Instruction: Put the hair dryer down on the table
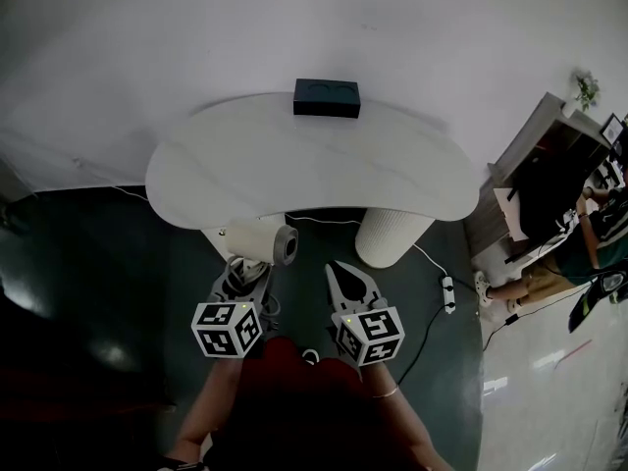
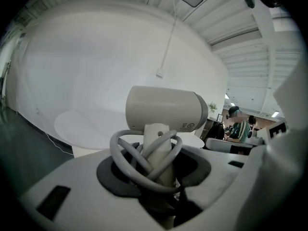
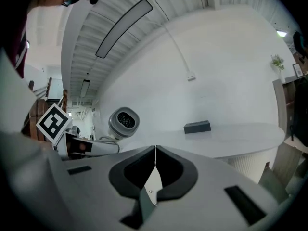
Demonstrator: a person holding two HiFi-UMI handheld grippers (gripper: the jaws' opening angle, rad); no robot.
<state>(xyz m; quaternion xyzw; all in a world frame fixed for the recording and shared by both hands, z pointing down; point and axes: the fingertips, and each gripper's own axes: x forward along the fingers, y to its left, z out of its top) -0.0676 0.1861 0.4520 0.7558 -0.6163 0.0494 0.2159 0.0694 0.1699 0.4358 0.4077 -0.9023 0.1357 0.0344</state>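
Table (image 1: 294, 165): sitting ahead, awaiting delivery.
Left gripper (image 1: 245, 281): clasping hair dryer (image 1: 260, 241) handle aloft.
Right gripper (image 1: 345, 285): idling pinched together, empty.

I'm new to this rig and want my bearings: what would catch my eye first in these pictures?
The cream hair dryer stands out, clamped by its handle in the left gripper, grey cord looped round the handle, just before the white table's near edge. The right gripper is shut and empty beside it; a dark box sits at the table's far edge.
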